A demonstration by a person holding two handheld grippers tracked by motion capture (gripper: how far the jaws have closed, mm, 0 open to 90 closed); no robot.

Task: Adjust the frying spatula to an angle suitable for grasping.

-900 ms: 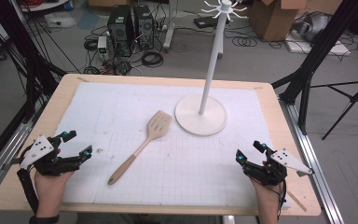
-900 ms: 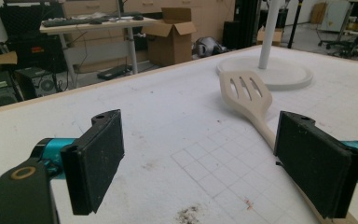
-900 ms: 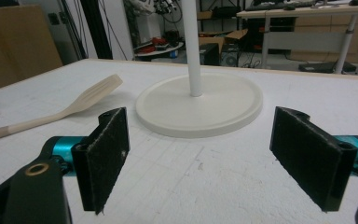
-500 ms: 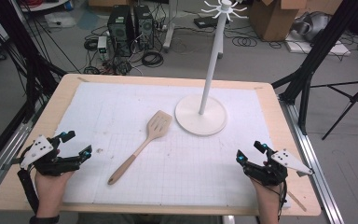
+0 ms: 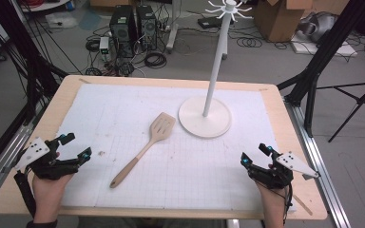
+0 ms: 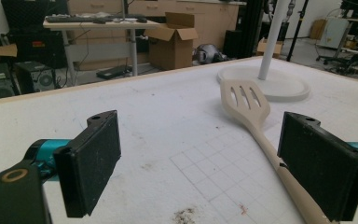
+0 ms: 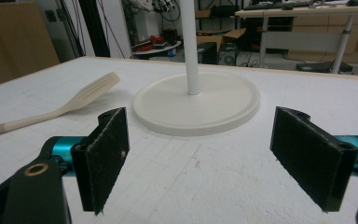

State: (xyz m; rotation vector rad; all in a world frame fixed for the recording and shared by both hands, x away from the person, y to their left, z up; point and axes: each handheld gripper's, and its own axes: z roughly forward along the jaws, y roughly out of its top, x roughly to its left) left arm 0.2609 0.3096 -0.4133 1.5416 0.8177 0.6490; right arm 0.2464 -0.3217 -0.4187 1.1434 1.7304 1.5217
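Spatulas: one wooden slotted spatula lies flat on the white gridded mat, blade toward the stand, handle toward the person's edge of the table.
Slots in the blade: three, seen in the left gripper view.
Stands: one white stand, a round base with one upright pole, just beside the blade, not touching it.
Tongs: two. Left tongs rest at the table's near left corner, released, nothing between the pads, well apart from the spatula handle. Right tongs rest at the near right corner, released and holding nothing.
Hands: two, one on each tongs.
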